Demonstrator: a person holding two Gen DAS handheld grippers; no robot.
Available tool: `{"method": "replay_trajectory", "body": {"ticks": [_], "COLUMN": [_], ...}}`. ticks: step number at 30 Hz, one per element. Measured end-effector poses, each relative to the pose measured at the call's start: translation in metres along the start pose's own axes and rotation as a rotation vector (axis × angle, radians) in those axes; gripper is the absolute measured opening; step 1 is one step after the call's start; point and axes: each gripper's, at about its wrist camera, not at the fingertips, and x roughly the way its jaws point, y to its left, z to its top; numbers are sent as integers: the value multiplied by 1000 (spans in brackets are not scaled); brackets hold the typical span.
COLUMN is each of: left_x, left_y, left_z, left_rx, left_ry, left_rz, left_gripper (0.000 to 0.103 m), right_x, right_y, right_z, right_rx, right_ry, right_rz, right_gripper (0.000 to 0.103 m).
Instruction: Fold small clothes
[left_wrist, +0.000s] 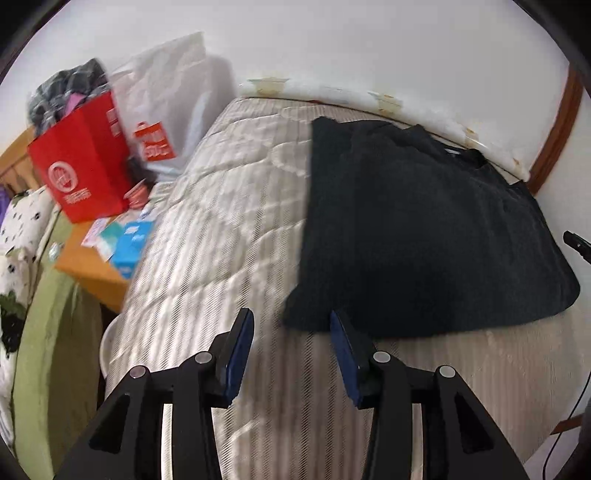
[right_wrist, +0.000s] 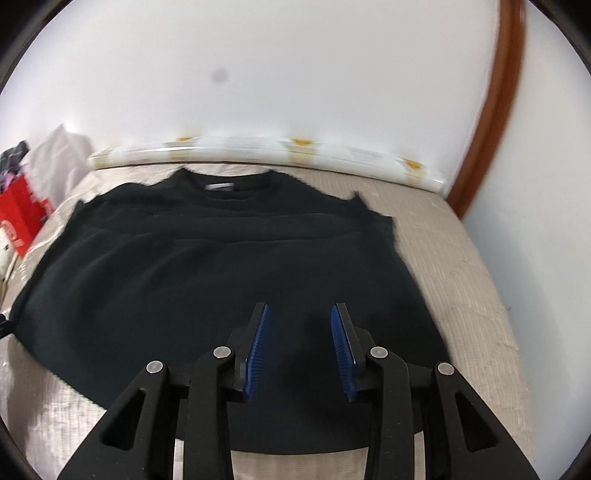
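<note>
Lying flat beneath right hand-held gripper (right_wrist: 297, 317): black shirt (right_wrist: 221, 266).

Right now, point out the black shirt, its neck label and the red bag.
black shirt (right_wrist: 229, 280), right wrist view, middle of its body.
neck label (right_wrist: 219, 186), right wrist view, the pale tag.
red bag (left_wrist: 83, 162), left wrist view, front face.

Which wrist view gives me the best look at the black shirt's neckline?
Right wrist: the black shirt lies spread head-on, neckline and white label visible. Left wrist shows it obliquely, neckline barely discernible at the far edge.
</note>
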Motion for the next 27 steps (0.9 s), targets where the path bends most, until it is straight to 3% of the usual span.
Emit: {"method": "replay_trajectory", "body": {"ticks": [8, 13, 18, 22, 27], "left_x": [-15, -22, -28, -33, -32], "left_y": [48, 60, 63, 75, 87], "left_z": [-34, -53, -65, -74, -80], "left_rx": [-106, -129, -131, -168, -201], "left_ry": [13, 8, -10, -14, -8], "left_rz": [-53, -105, -157, -203, -203], "left_gripper": [41, 54, 58, 61, 61], "right_x": [-4, -17, -28, -27, -15], "right_y": [93, 174, 246, 291, 324], "right_z": [-7, -16, -35, -45, -55], "right_rx": [-80, -224, -381, -465, -544], "right_ry": [15, 4, -30, -25, 2], "right_rz": [157, 235, 325, 377, 419], "right_gripper": [41, 49, 51, 52, 52]}}
